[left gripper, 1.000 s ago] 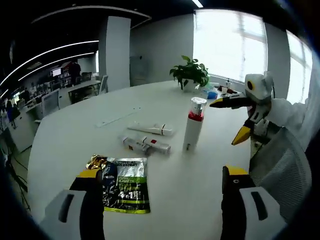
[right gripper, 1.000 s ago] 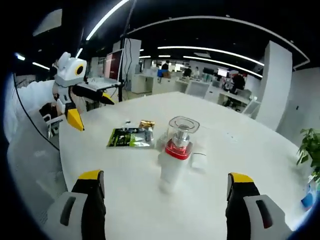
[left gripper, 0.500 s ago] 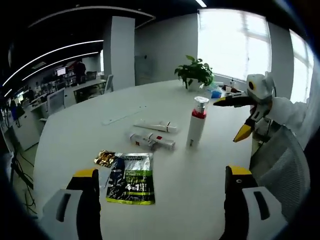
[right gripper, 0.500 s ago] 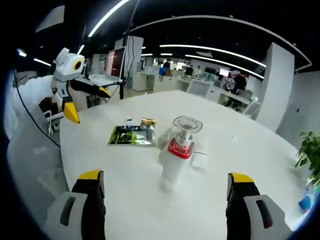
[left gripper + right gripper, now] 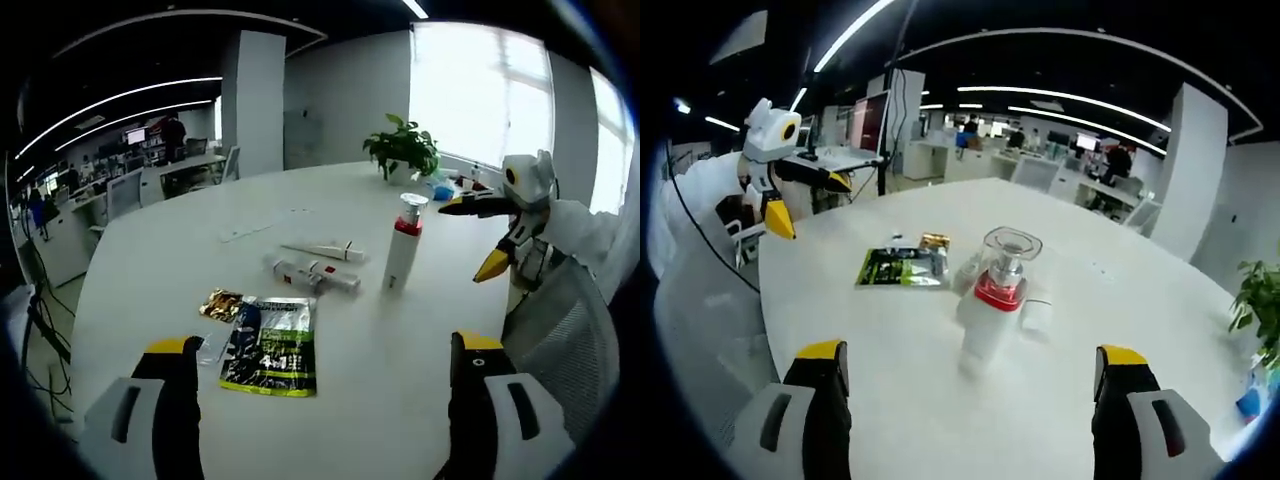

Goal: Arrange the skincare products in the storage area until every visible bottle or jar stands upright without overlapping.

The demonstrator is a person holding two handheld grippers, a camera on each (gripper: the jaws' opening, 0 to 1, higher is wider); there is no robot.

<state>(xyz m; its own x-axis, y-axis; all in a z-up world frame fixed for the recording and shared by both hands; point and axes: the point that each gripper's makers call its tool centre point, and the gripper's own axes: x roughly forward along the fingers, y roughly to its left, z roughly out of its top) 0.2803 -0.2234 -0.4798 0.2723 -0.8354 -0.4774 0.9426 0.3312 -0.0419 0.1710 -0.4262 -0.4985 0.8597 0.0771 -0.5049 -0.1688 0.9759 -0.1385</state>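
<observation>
On the round white table (image 5: 150,260), in the left gripper view, I see the skincare items grouped near the middle. The pump bottle (image 5: 402,246), white with a red collar and clear cap, stands upright. Just beside it, toward the view's left, two white tubes lie flat: one with a red band (image 5: 312,275), and a slimmer one (image 5: 325,250) behind it, apart from the first. Nearer my camera a green-and-black sachet (image 5: 272,346) lies flat, with a small gold packet (image 5: 222,304) touching its far corner.

My left gripper (image 5: 318,370) hangs above the near part of the table, jaws spread wide, nothing between them. The right gripper (image 5: 484,232) enters from the view's right, over the table edge beside a mesh chair back (image 5: 560,330); its yellow-tipped jaws are parted and empty.

From the right gripper view, the right gripper (image 5: 970,375) is likewise wide apart and holds nothing. The bottle (image 5: 992,298) stands straight ahead between the jaw lines, the sachet (image 5: 902,268) beyond it to the view's left. The left gripper (image 5: 800,195) sits near the table rim (image 5: 765,290) on that side, jaws parted.

Bare tabletop surrounds the cluster on all sides. A potted plant (image 5: 405,150) stands at the far edge by the window.
</observation>
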